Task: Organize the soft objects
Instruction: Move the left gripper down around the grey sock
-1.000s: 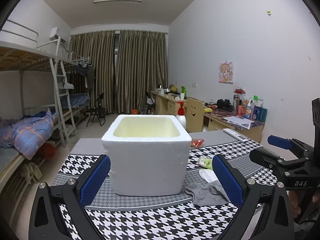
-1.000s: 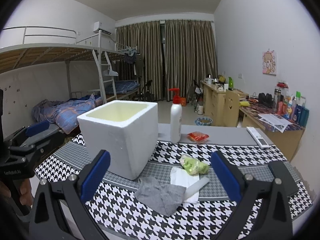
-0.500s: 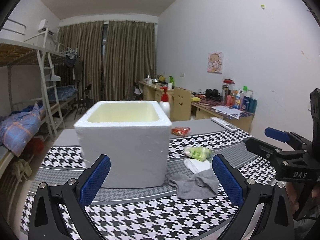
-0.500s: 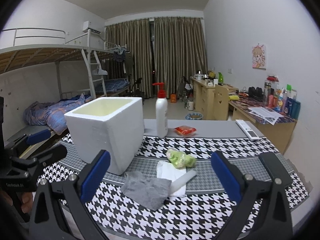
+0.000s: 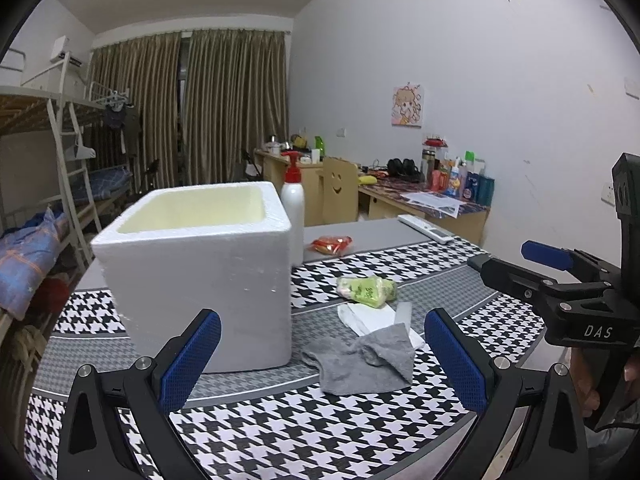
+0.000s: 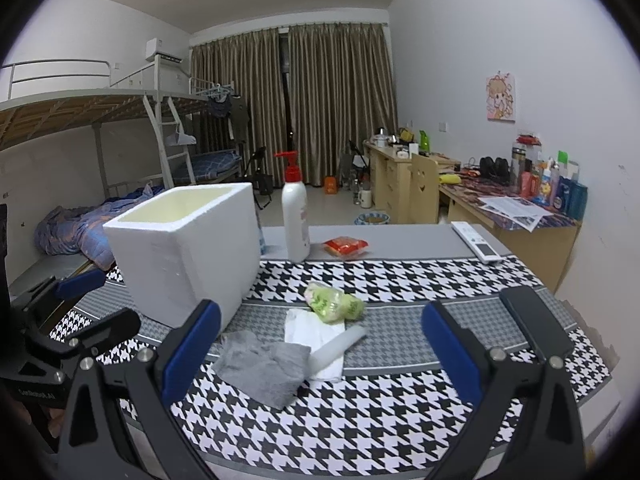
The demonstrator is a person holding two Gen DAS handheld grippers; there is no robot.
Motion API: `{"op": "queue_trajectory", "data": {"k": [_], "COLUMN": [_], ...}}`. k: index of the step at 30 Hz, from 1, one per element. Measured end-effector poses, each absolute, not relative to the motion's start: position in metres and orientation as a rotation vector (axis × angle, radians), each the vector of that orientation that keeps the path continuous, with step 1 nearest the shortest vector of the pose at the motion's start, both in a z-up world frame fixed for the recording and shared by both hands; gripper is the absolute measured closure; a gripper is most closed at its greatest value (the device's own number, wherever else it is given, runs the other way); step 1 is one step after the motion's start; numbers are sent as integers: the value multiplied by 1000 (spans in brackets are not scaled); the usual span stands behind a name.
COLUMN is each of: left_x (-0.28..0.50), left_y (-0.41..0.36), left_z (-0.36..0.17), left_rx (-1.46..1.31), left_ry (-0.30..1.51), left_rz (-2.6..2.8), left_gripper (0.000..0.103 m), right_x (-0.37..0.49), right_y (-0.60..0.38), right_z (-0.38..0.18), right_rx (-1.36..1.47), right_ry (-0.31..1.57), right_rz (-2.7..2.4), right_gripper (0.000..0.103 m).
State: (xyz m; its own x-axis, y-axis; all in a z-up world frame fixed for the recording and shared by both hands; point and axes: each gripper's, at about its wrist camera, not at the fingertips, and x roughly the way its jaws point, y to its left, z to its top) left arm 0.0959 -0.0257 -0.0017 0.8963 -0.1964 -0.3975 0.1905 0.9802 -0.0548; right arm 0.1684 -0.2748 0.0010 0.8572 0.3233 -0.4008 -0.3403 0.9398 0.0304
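Over the last second both views have swung right, bringing the crumpled grey sock (image 5: 362, 358) from the frame's edge to between the spread, empty left gripper (image 5: 322, 354) fingers. The sock lies on the houndstooth tablecloth (image 6: 360, 420), just beside the open white foam box (image 5: 200, 272). The right gripper (image 6: 320, 352) is spread too, so a first pick looks imminent

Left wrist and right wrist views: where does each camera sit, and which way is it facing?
Left wrist: on the left hand-held gripper, facing the foam box and grey sock; right hand-held gripper at right edge.
Right wrist: on the right hand-held gripper, facing the sock; left hand-held gripper at left edge.
Shared: box, sock, green packet, pump bottle.
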Motion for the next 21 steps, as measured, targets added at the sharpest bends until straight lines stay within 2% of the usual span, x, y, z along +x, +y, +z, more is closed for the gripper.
{"op": "queue_trajectory", "data": {"k": [21], "left_x": [124], "left_y": [-51], "left_z": [-31], "left_rx": [-10], "left_ry": [525], "left_rz": [-269], "left_gripper": [1], "right_x": [192], "right_y": [-289], "right_z": [-19], "right_rx": [-42], "right_ry": [496], "right_rz": [317], "right_gripper": [1]}}
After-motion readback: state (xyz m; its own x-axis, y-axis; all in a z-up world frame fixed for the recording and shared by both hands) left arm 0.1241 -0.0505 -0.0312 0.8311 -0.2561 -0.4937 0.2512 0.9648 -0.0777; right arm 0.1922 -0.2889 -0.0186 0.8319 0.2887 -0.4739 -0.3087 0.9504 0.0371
